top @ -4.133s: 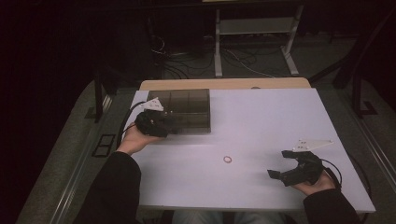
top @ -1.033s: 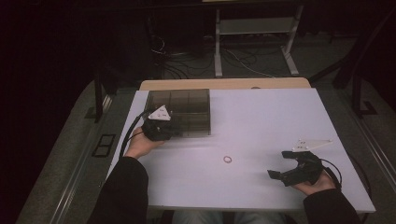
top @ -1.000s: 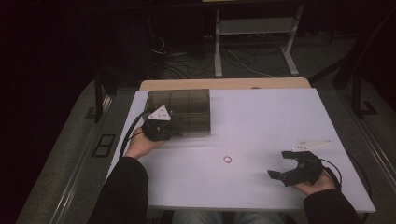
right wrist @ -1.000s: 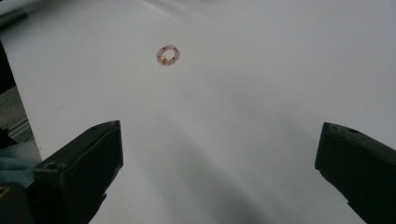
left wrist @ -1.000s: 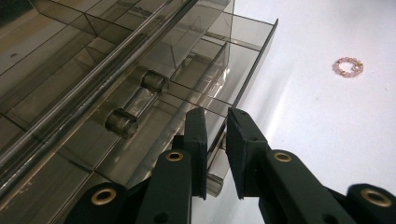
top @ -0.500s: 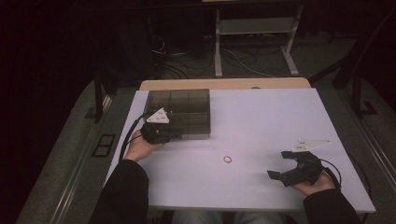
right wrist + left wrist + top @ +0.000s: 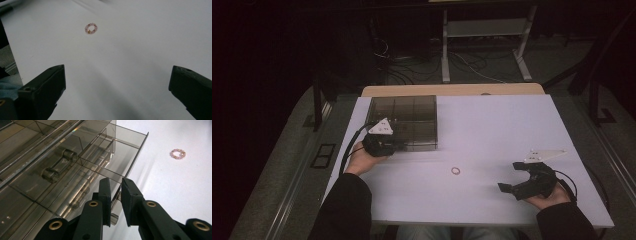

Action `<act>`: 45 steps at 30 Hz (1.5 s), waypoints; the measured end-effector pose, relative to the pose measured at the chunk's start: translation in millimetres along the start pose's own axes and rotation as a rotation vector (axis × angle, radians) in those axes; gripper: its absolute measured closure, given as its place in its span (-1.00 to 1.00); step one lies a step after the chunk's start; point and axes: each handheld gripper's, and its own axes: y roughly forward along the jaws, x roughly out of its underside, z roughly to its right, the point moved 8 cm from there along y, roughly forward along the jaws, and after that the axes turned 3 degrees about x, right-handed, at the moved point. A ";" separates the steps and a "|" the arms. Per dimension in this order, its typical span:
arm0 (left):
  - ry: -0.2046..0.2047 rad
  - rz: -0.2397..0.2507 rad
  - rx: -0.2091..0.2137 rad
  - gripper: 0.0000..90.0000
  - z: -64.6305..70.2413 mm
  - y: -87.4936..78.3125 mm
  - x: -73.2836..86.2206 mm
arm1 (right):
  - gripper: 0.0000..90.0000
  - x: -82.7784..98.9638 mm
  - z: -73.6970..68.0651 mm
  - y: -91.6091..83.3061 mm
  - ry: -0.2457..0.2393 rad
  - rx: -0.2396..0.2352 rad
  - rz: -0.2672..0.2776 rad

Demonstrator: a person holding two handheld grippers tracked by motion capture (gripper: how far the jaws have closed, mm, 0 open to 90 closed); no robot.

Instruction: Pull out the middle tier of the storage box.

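Your left gripper (image 7: 115,195) pinches the drawer handle (image 7: 119,195).
Organizer (image 7: 404,120) near table's (image 7: 492,125) left edge; right gripper (image 7: 517,179) gapes, bracelet (image 7: 456,171) mid-table.

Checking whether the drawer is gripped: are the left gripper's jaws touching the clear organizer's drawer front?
Touching. The left gripper view shows the left gripper pinching the drawer front of the clear organizer.

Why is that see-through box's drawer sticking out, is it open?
Open. The drawer juts out of the smoky clear box, and the left gripper pinches its front edge.
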 end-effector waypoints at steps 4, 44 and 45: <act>-0.002 0.005 0.000 0.71 1.8 -0.4 0.5 | -0.99 0.0 -0.3 0.2 0.000 -0.002 -0.001; 0.006 0.022 0.009 0.71 16.8 -6.2 3.5 | -0.99 0.4 -1.2 1.4 -0.004 -0.003 -0.009; 0.008 0.021 0.009 0.71 16.8 -6.5 3.8 | -0.99 0.5 -1.3 1.5 -0.003 -0.003 -0.009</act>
